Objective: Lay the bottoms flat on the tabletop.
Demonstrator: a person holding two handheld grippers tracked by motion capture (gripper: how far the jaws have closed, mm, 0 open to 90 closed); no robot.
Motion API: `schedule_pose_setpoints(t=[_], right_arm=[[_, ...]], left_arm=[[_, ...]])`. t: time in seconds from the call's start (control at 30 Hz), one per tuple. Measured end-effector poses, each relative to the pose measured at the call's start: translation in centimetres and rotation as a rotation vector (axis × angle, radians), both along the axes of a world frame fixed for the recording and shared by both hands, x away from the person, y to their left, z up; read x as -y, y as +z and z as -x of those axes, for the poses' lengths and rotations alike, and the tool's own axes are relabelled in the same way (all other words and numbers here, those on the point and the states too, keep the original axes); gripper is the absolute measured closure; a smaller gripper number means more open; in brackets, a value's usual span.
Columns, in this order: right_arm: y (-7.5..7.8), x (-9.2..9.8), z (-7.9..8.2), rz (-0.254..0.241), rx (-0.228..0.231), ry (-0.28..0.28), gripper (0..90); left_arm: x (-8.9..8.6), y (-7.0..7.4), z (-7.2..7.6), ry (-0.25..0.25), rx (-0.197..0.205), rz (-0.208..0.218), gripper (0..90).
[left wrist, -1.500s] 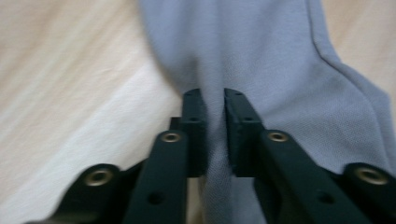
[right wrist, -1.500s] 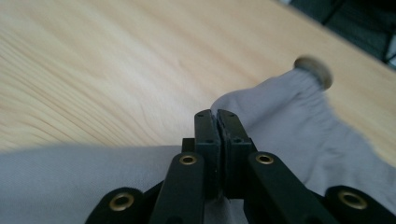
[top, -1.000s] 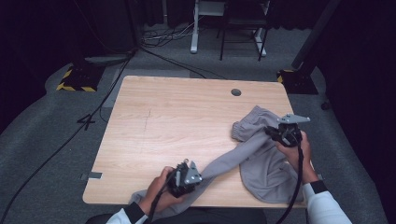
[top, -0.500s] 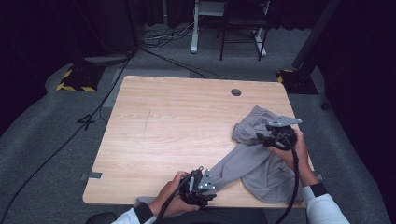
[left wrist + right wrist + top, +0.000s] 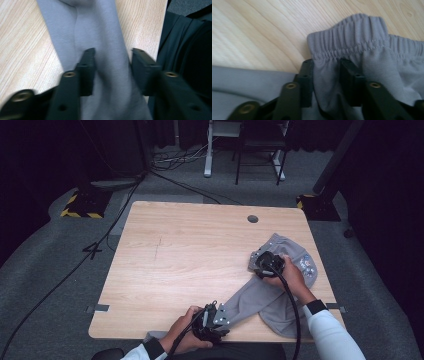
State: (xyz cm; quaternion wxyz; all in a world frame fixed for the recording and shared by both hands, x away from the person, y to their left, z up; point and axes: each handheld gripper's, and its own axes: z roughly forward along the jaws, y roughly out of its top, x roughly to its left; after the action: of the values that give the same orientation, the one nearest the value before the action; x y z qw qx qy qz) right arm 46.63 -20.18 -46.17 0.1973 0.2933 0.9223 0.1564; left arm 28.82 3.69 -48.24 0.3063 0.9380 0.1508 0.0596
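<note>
A grey garment [image 5: 280,300] with an elastic waistband [image 5: 352,37] lies crumpled at the right of the wooden table [image 5: 190,250]. One long leg [image 5: 100,25] reaches toward the front edge. My left gripper [image 5: 220,312] hovers over that leg near the front edge. Its jaws [image 5: 113,51] have just been closing and straddle the flat cloth with room left, so it is open. My right gripper [image 5: 256,261] is at the garment's left rim. Its jaws [image 5: 326,62] have just been closing and are shut on a bunched fold just below the waistband.
A round cable hole [image 5: 252,219] sits near the table's far edge. The person's dark clothing [image 5: 190,37] is just past the front edge. A small printed patch [image 5: 306,265] shows on the garment. Cables and desk legs [image 5: 207,150] stand on the floor behind.
The right hand has slid left and down from above the garment to its waistband edge. The garment has settled flatter. The left hand has stayed near the front edge.
</note>
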Motion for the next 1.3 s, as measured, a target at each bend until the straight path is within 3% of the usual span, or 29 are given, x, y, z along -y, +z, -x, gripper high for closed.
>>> schedule_pose_setpoints(t=[0.1, 0.17, 0.3, 0.37, 0.53, 0.67, 0.83, 0.97, 1.1, 1.2, 1.3], right_arm=[[-0.2, 0.3, -0.2, 0.008, 0.023, -0.001, 85.3], [0.4, 0.8, -0.2, -0.034, 0.051, -0.006, 87.2], [3.3, 2.5, 0.1, -0.187, 0.151, -0.051, 87.8], [5.4, 3.8, 0.3, -0.267, 0.217, -0.081, 87.9], [10.0, 8.3, 1.3, -0.515, 0.353, -0.189, 88.0], [11.5, 11.1, 1.6, -0.61, 0.423, -0.262, 88.0], [11.3, 12.3, 1.0, -0.647, 0.445, -0.325, 88.1], [10.7, 11.5, -0.5, -0.647, 0.431, -0.337, 88.0], [10.5, 9.2, -2.7, -0.623, 0.43, -0.326, 88.0], [10.7, 6.4, -4.7, -0.6, 0.433, -0.31, 87.9], [11.0, 3.4, -6.1, -0.56, 0.44, -0.271, 87.3]], left_arm=[[-0.3, 0.1, -0.2, 0.01, 0.005, 0.011, 74.4], [-0.7, 0.5, -0.3, 0.013, 0.02, 0.029, 83.9], [-1.6, 1.4, -0.8, 0.054, 0.045, 0.059, 86.9], [-2.5, 2.2, -1.2, 0.099, 0.084, 0.075, 87.0], [-5.5, 4.3, -2.8, 0.214, 0.125, 0.16, 86.9], [-7.8, 5.1, -4.1, 0.296, 0.168, 0.175, 86.9], [-10.7, 4.9, -5.7, 0.379, 0.166, 0.158, 86.9], [-12.6, 4.4, -6.7, 0.417, 0.143, 0.151, 87.0], [-14.2, 3.6, -7.7, 0.442, 0.116, 0.138, 87.0], [-15.4, 3.0, -8.5, 0.474, 0.087, 0.134, 87.0], [-16.7, 2.0, -9.1, 0.501, 0.057, 0.101, 87.0]])
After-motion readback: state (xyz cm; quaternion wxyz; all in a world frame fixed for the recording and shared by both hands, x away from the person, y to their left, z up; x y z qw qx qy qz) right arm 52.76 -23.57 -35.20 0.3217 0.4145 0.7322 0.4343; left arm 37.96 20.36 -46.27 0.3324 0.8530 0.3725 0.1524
